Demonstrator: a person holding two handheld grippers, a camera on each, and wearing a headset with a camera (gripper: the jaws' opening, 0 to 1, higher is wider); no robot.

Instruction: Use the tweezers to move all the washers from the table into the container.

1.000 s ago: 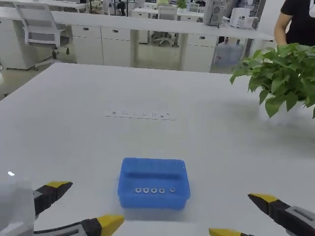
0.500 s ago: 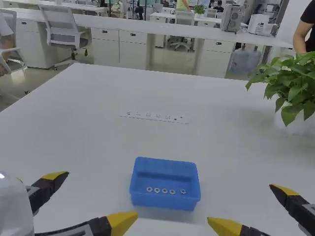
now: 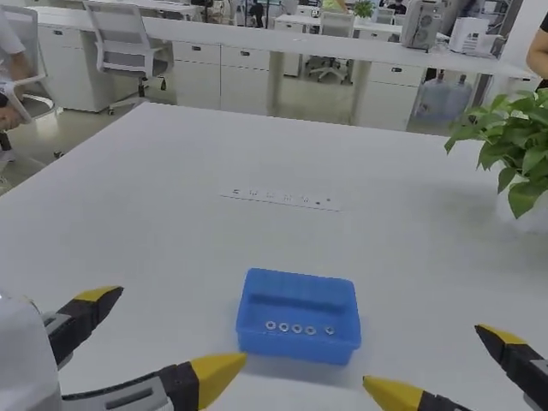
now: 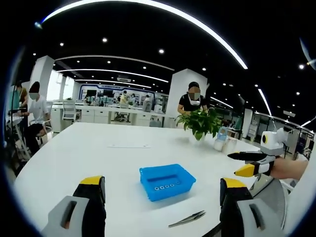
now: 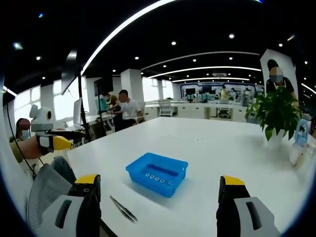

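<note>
In the container (image 3: 296,349): washers (image 3: 298,328), five in a row.
Tweezers (image 4: 187,218): beside the container; likely thin, slippery, so pinch mid-shank.
Left gripper (image 3: 167,332): jaws wide, empty.
Right gripper (image 3: 437,361): jaws wide, empty.

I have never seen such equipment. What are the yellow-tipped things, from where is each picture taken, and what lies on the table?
There is no robot here: a person holds a two-jaw gripper in each hand, and the yellow tips are the jaws. The head view comes from a camera on the person's headset. It shows the left gripper and the right gripper, both open and empty. The two round pictures come from a camera riding on each gripper, looking along its jaws. On the white table stands a blue container with five washers in a row inside. The tweezers lie on the table near the person, and neither gripper holds them. A plant stands at the right.
</note>
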